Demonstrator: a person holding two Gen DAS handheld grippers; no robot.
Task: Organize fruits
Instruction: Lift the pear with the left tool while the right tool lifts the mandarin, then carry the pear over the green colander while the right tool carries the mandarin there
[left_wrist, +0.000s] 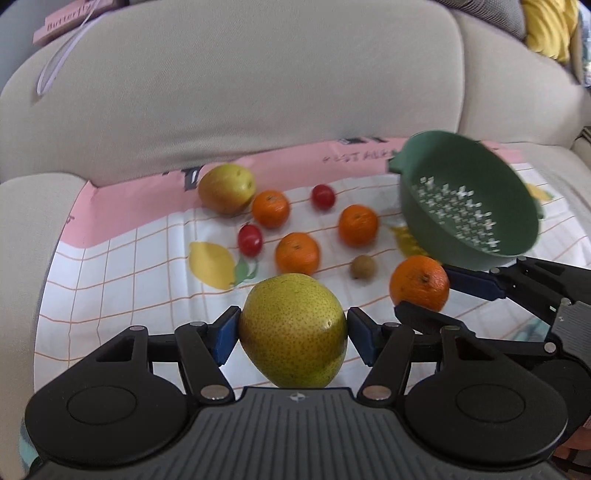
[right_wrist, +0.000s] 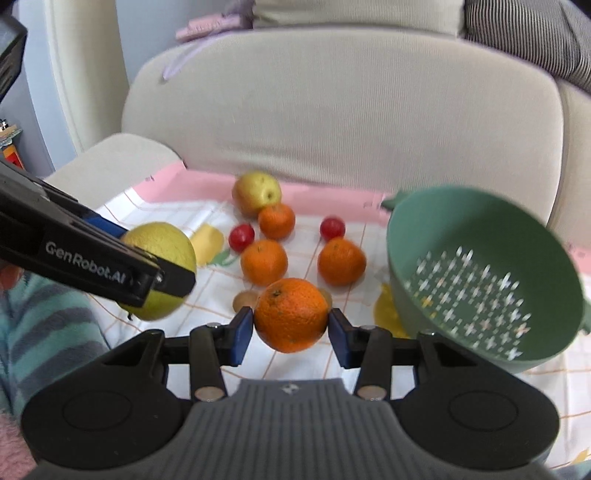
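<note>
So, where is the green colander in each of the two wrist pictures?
Left wrist view: the green colander is at the right, above the orange in the right gripper.
Right wrist view: the colander is at the right, beside that orange.
Shared landmark: the far pear.

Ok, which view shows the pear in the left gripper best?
The left wrist view: the pear sits centred between the left gripper pads, its speckled skin fully visible. In the right wrist view the same pear shows at the left, partly hidden by the gripper's black finger.
</note>
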